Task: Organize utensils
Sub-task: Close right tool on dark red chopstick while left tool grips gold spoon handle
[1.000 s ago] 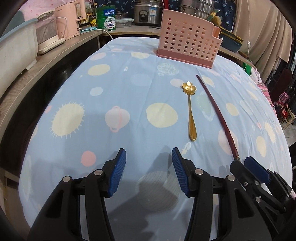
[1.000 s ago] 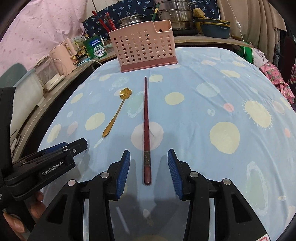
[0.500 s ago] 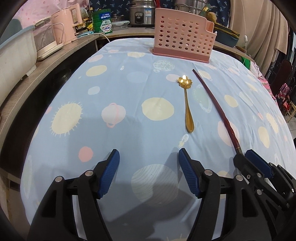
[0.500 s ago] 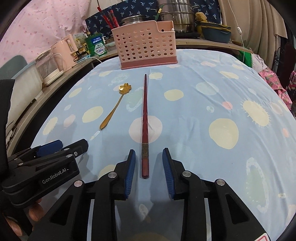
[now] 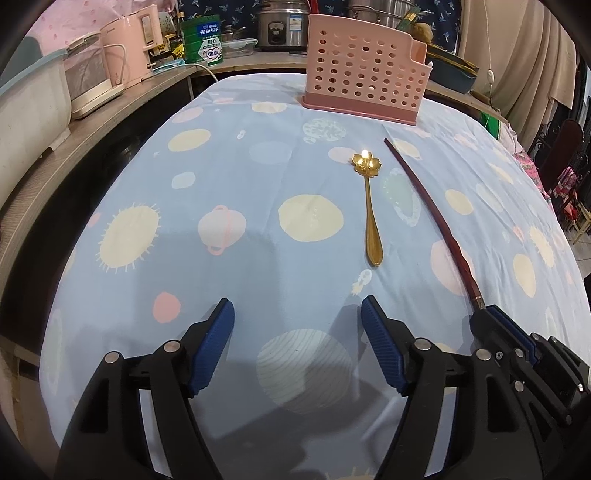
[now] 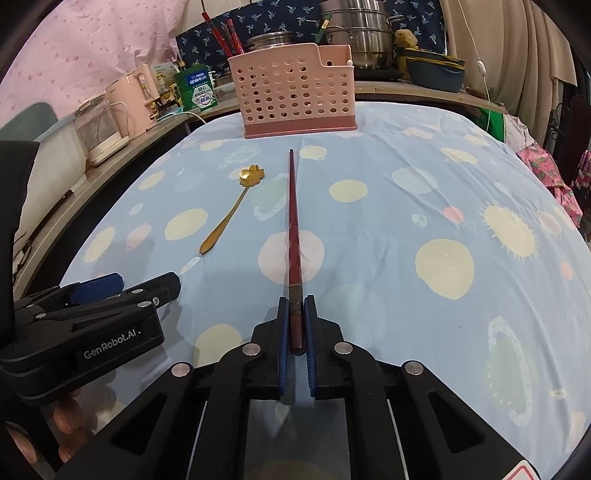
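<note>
A dark red chopstick [image 6: 293,221] lies on the blue spotted cloth, pointing at the pink perforated utensil basket [image 6: 295,92]. My right gripper [image 6: 295,306] is shut on the chopstick's near end; it also shows in the left wrist view [image 5: 495,317] at the end of the chopstick [image 5: 428,199]. A gold spoon with a flower-shaped bowl [image 5: 369,206] lies left of the chopstick, also seen in the right wrist view [image 6: 232,210]. My left gripper [image 5: 295,321] is open and empty over the cloth, short of the spoon's handle. The basket [image 5: 364,66] stands at the table's far end.
A wooden counter [image 5: 110,110] runs along the left with a pink kettle [image 5: 129,48], a white appliance [image 5: 88,85] and a green tin [image 5: 203,40]. Steel pots [image 6: 354,33] and a blue bowl [image 6: 436,74] stand behind the basket. The table's right edge drops off near curtains.
My right gripper has closed from open onto the chopstick's near end. My left gripper has opened wider and drawn back a little from the spoon.
</note>
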